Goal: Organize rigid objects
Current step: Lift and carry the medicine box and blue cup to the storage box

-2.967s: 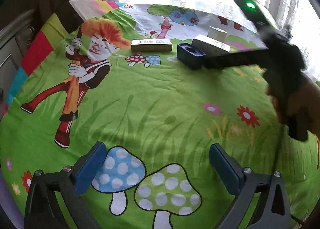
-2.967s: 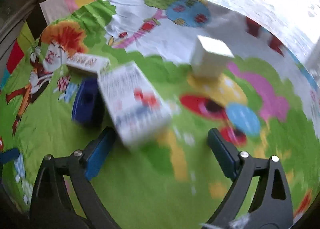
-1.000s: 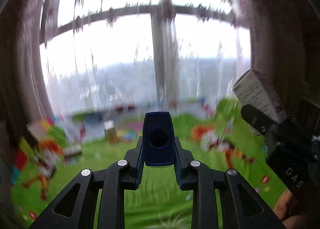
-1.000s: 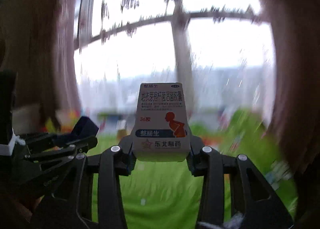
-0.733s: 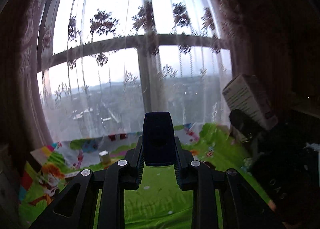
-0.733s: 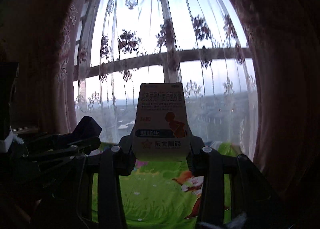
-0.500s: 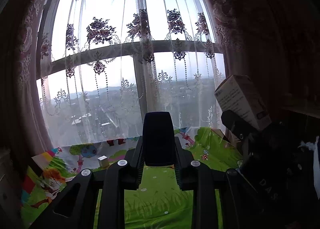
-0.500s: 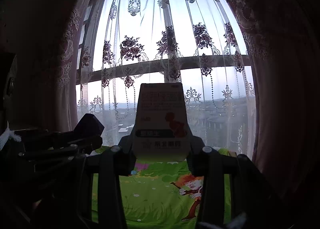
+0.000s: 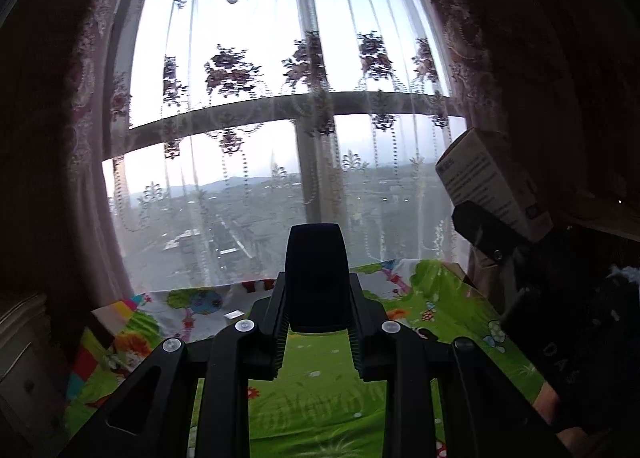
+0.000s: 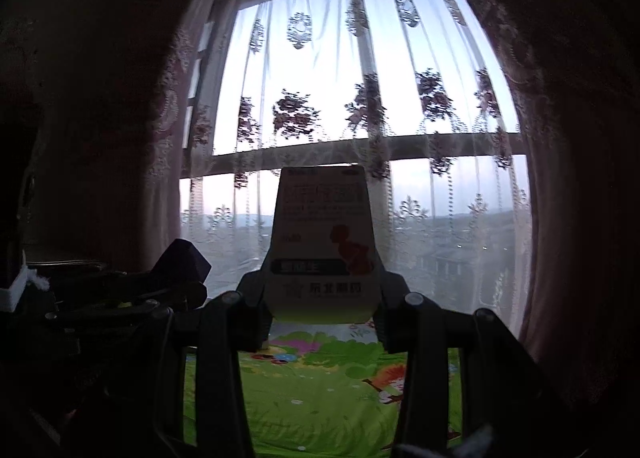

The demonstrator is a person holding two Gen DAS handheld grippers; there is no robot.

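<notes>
My left gripper (image 9: 318,298) is shut on a dark blue box (image 9: 316,274), held up in front of the window. My right gripper (image 10: 323,298) is shut on a white medicine carton (image 10: 322,242) with printed text and an orange figure. Each gripper shows in the other's view: the right one with its carton (image 9: 486,182) at the right edge of the left wrist view, the left one with the blue box (image 10: 182,264) at the left of the right wrist view. Both are raised well above the green cartoon-print bedsheet (image 9: 328,410).
A large window with a lace curtain (image 9: 288,106) fills the background. A small white box (image 9: 234,314) lies far off on the sheet. Dark drapes (image 10: 568,138) hang on both sides. A pale cabinet (image 9: 20,370) stands at the lower left.
Both grippers closed on their boxes and lifted them off the sheet. Over the last second both rose and tilted up, so the window fills more of each view.
</notes>
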